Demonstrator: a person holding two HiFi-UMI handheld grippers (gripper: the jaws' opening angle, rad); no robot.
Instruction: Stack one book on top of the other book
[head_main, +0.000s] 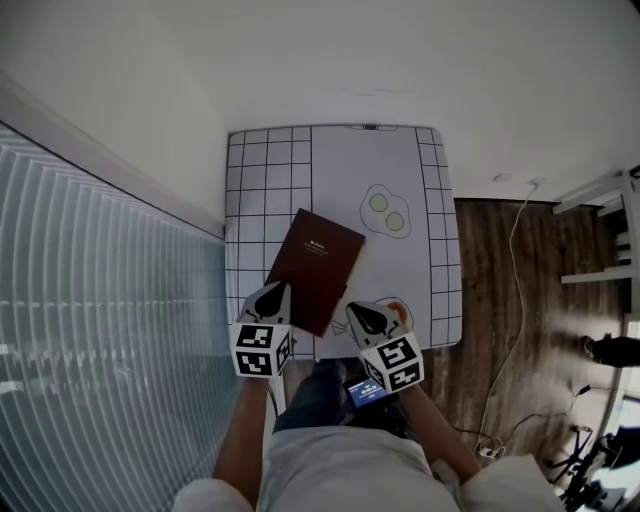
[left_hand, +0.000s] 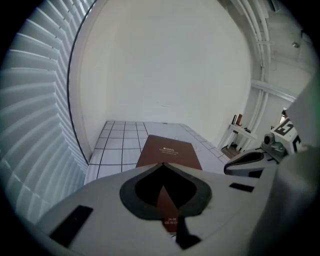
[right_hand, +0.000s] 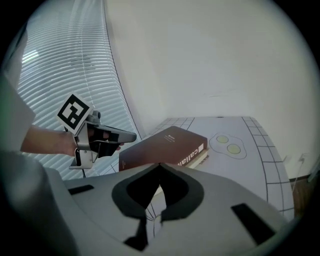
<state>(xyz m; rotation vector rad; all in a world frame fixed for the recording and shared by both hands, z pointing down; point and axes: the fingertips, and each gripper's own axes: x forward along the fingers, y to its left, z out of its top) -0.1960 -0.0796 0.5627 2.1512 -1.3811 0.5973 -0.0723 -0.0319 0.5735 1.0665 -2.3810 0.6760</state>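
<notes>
A dark red book (head_main: 316, 266) lies slanted on the white mat (head_main: 400, 160). In the right gripper view the red book (right_hand: 165, 145) rests on a second book, of which only a pale edge (right_hand: 202, 159) shows. My left gripper (head_main: 278, 292) sits at the red book's near left corner, and my right gripper (head_main: 352, 312) sits just off its near right corner. Each one's jaws are shut with nothing between them. In the left gripper view, the left gripper (left_hand: 162, 165) points along the red cover (left_hand: 169, 151). The right gripper (right_hand: 160, 165) is aimed at the stack's near end.
The mat has a black grid along its sides and a fried-egg drawing (head_main: 386, 212) beyond the books. White blinds (head_main: 100, 330) run along the left. Wooden floor (head_main: 520, 300) with a cable and a shelf (head_main: 605, 235) lies to the right. The person's legs are below the table edge.
</notes>
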